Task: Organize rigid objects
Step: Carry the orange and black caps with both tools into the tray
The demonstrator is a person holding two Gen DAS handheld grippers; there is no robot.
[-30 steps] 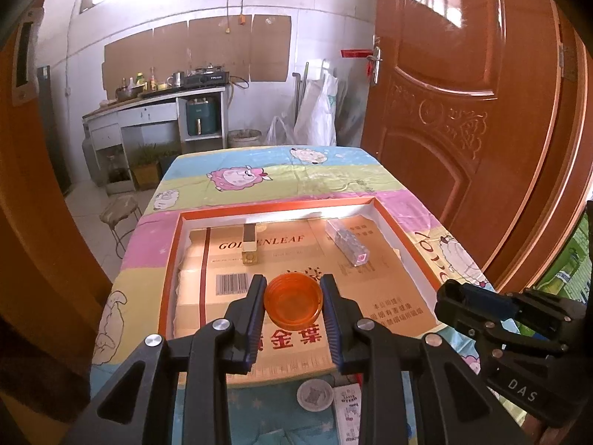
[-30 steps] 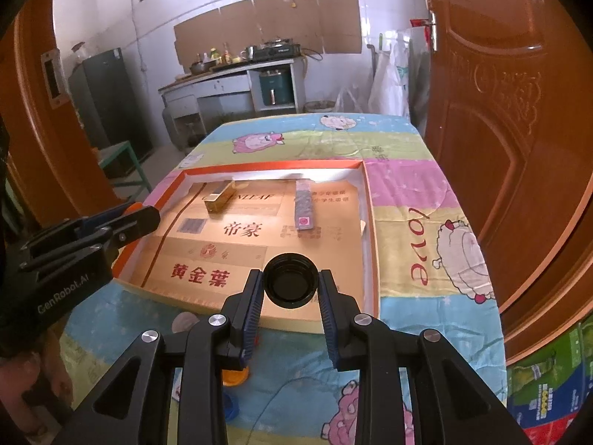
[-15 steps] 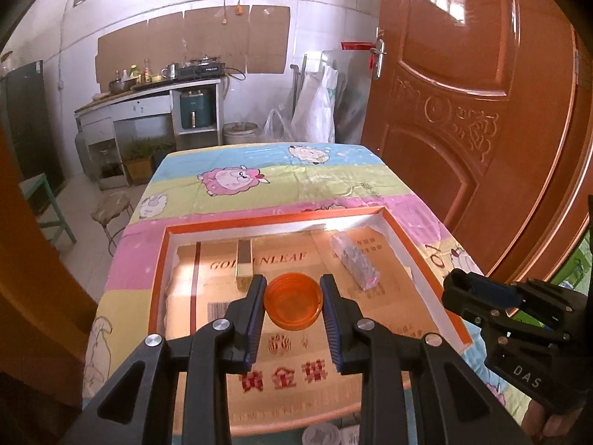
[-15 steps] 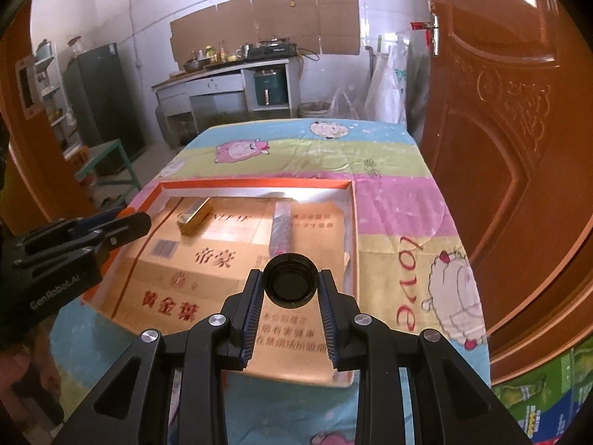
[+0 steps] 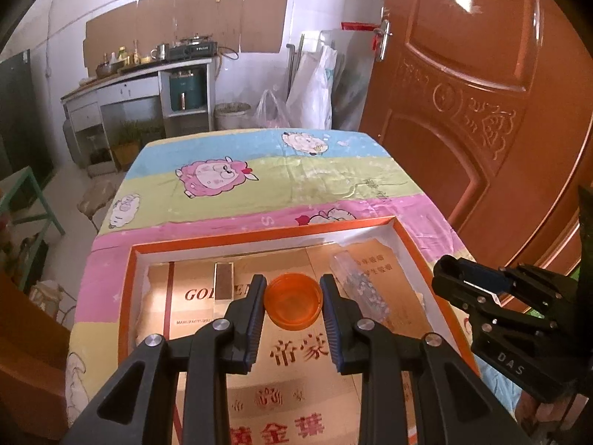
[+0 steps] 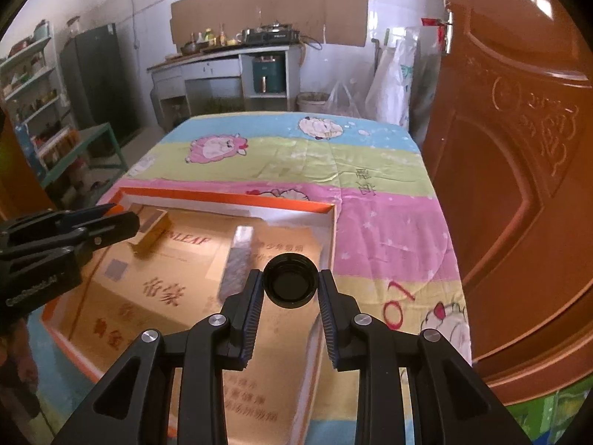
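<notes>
The left gripper is closed on an orange round lid, which sits between its two fingertips with the hollow side facing the camera. The right gripper is closed on a black round cap in the same way, the pads pressing on both sides of it.

Both grippers hang over a shallow orange-edged tray that lies on a table covered with a cartoon sheep cloth. The bottom of the tray is lined with brown printed cardboard.

Beyond the left gripper's tips, a little to their left, a golden rectangular bar lies flat in the tray. To the right of the same tips lies a clear plastic case, set slantwise. In the right wrist view the clear case is just left of the right gripper's left finger, and the golden bar is farther left, near the left gripper. A brown wooden door stands to the right of both grippers.
</notes>
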